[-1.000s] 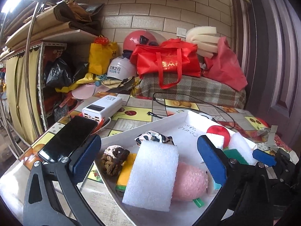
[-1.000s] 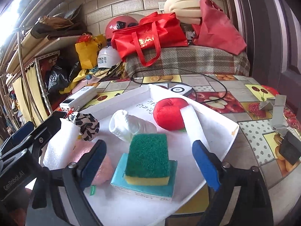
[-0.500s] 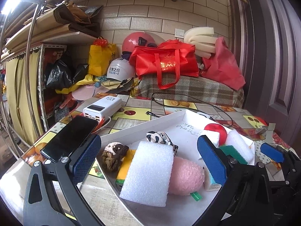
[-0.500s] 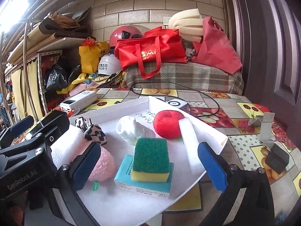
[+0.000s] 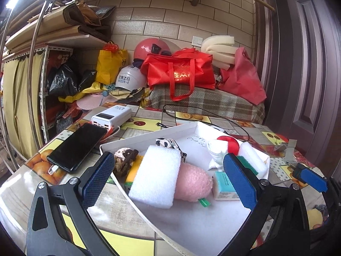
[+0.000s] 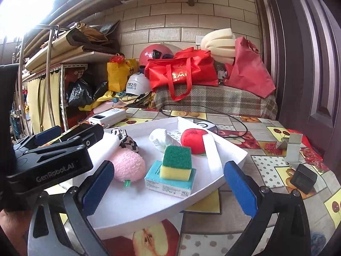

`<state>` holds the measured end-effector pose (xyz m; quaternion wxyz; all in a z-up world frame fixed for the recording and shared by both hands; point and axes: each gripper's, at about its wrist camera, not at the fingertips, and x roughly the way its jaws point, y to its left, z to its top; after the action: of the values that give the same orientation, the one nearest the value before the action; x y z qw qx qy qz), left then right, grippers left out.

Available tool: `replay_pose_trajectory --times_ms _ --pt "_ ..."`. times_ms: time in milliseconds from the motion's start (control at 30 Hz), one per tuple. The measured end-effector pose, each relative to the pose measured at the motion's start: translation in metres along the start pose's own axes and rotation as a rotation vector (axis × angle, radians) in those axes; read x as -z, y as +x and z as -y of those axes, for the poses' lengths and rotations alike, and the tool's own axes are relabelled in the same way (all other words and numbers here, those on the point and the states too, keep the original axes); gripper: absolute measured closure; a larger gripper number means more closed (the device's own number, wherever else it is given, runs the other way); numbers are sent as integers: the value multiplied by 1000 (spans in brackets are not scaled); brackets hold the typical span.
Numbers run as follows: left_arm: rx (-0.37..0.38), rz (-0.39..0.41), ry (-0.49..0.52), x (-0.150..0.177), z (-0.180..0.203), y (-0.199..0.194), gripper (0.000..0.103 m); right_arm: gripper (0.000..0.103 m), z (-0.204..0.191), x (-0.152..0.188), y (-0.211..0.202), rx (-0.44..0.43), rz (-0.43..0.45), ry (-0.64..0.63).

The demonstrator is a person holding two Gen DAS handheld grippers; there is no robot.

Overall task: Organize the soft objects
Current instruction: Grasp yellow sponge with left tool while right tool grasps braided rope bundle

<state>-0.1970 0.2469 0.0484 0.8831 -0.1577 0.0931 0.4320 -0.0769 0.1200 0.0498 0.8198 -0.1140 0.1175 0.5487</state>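
Note:
A white tray (image 5: 149,134) (image 6: 217,183) on the fruit-print table holds the soft objects. In the left wrist view a white foam block (image 5: 156,176) leans on a pink plush ball (image 5: 194,182), beside a brown knitted piece (image 5: 124,157) and a spotted cloth (image 5: 168,144). The right wrist view shows a green-and-yellow sponge (image 6: 177,163) on a teal packet (image 6: 168,182), a red plush apple (image 6: 192,141), a white sock (image 6: 161,138) and a white foam strip (image 6: 211,153). My left gripper (image 5: 168,180) and right gripper (image 6: 168,188) hover open in front of the tray, holding nothing.
A black phone (image 5: 77,147) and a white power bank (image 5: 111,116) lie left of the tray. A black cable (image 6: 202,108) runs behind it. A small black charger (image 6: 303,178) and grey bracket (image 6: 291,147) sit right. Bags and helmets crowd the back wall.
Both grippers have drawn back and up from the tray, so its contents look smaller and farther. Nothing in the tray has moved.

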Motion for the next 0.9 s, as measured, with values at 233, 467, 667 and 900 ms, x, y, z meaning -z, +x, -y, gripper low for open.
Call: replay_pose_trajectory --times_ms 233,467,667,900 --pt "182 -68 62 9 36 -8 0 0 33 19 -54 5 3 -25" --pt "499 -162 337 33 121 -31 0 0 152 38 -99 130 -60 106" --pt "709 -429 561 68 200 -25 1 0 209 61 -106 -54 -321 119" --pt "709 -456 669 84 226 -31 1 22 188 74 -86 -116 -462 -24"
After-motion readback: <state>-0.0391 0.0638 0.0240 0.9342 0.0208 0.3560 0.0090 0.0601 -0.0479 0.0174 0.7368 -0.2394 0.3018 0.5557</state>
